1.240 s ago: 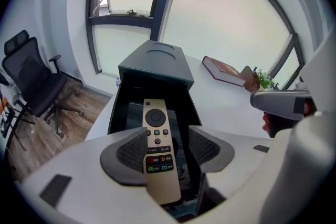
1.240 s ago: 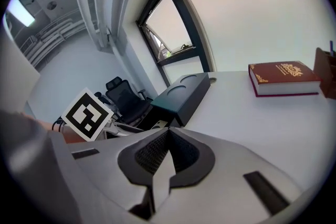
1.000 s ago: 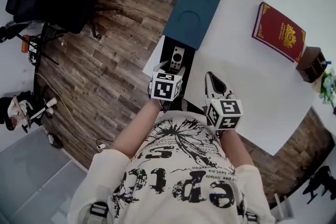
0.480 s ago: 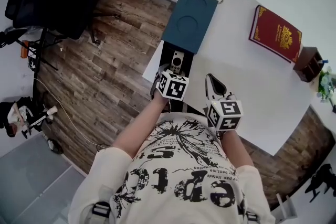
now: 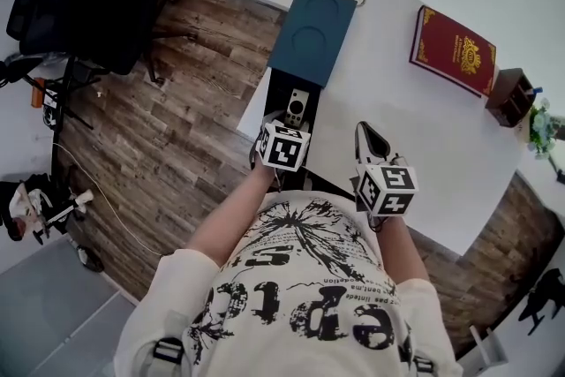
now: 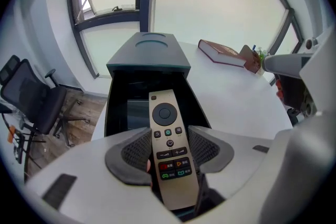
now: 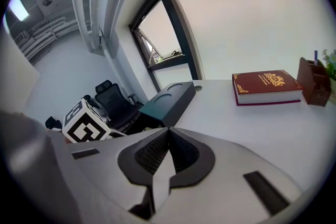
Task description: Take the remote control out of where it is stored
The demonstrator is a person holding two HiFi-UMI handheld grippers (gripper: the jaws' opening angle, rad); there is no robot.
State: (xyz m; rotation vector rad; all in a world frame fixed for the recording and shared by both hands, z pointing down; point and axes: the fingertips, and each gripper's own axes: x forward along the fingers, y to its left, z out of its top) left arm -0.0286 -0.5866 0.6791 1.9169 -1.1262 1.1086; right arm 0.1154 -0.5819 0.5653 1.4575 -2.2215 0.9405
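Remote control: pinched by its sides, far end reaching ahead over the open black drawer.
Left gripper: jaws clamped on the remote control.
Right gripper: jaws pressed together, empty; perhaps resting on the white table.

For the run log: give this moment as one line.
left gripper shut on remote control | over open black box | right gripper shut, empty

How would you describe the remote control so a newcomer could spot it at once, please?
At the left edge of the white table lies a dark teal box with a black drawer pulled out towards the person. Over that drawer, the left hand-held gripper clasps the remote control: the only slim, pale gold bar with buttons.
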